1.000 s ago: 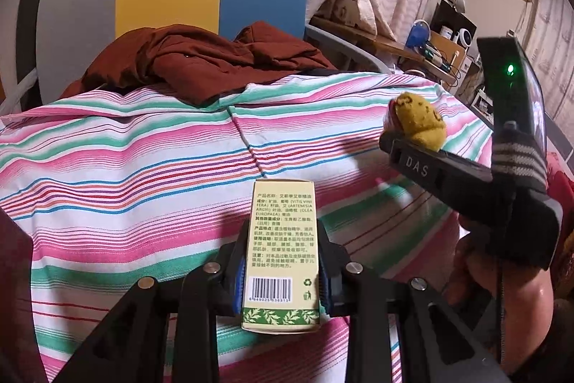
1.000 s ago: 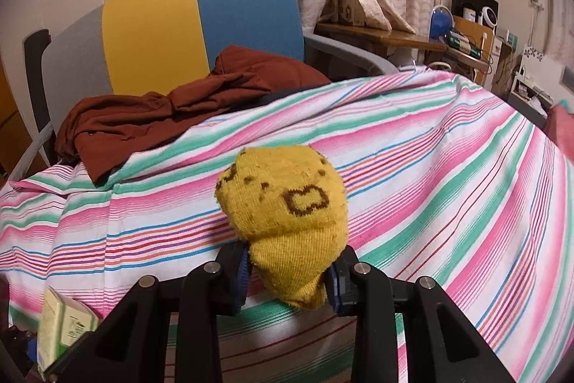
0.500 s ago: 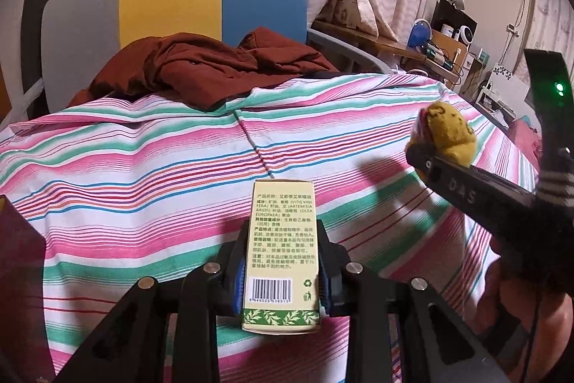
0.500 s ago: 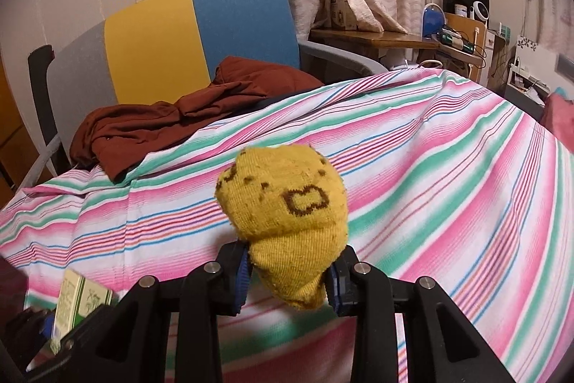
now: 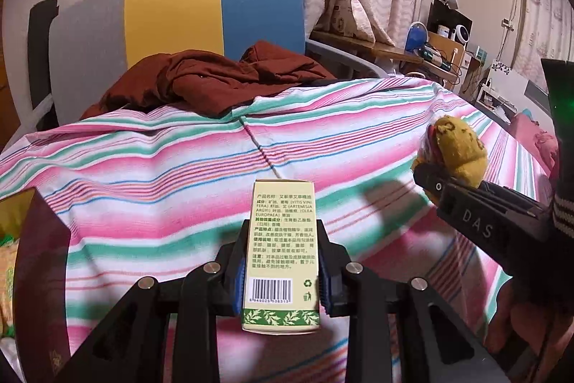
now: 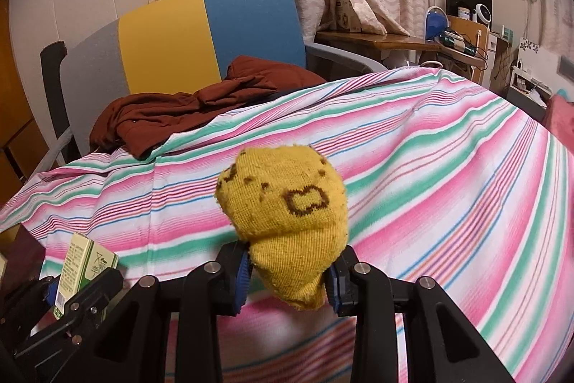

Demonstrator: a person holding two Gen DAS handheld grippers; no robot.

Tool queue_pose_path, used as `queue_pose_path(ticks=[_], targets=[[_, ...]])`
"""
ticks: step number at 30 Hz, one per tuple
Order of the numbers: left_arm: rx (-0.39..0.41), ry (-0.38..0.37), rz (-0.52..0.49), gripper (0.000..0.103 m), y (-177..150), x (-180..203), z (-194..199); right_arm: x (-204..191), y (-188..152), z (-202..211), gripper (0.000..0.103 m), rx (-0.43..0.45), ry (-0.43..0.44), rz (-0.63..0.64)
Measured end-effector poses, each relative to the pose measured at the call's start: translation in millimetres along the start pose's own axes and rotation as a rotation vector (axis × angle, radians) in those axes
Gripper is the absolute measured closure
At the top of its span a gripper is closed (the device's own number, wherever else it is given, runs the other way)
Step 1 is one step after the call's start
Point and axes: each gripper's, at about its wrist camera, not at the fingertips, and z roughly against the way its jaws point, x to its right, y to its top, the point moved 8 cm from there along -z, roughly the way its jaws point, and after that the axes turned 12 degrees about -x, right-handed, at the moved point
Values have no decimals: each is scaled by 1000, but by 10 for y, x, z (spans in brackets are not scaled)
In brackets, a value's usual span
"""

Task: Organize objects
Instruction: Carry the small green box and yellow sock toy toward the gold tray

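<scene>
My left gripper [image 5: 281,271] is shut on a slim pale yellow-green box [image 5: 281,239] with printed text and a barcode, held above the striped cloth [image 5: 143,174]. In the right wrist view that box [image 6: 84,270] shows at the lower left, still in the left gripper [image 6: 77,289]. My right gripper [image 6: 288,270] is shut on a balled yellow sock [image 6: 287,207] with brown marks. The left wrist view has the sock [image 5: 457,149] at the right edge, clamped in the right gripper [image 5: 436,174], with a hand below it.
A pink, green and white striped cloth covers the surface. Crumpled maroon clothing [image 5: 215,85] lies at its far edge against a grey, yellow and blue chair [image 5: 179,20]. A cluttered desk [image 5: 423,56] and curtains stand at the back right. A dark red object [image 5: 39,268] sits at the left.
The right gripper with the sock has moved rightward and lower in the left wrist view. Both views have shifted slightly across the cloth. Both grips are unchanged.
</scene>
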Motion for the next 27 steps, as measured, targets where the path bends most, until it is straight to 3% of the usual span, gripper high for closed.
queue_pose_path(ticks=[8, 13, 20, 27], targets=[[0, -2, 9, 73, -159, 4, 158, 68, -186, 178, 69, 3, 18, -48], [8, -21, 29, 73, -209, -46, 358, 168, -332, 315, 69, -20, 75, -109], [12, -55, 92, 73, -344, -209, 657, 114, -528, 563, 69, -23, 142, -90], [46, -70, 91, 73, -468, -320, 1022, -206, -675, 754, 69, -38, 229, -16]])
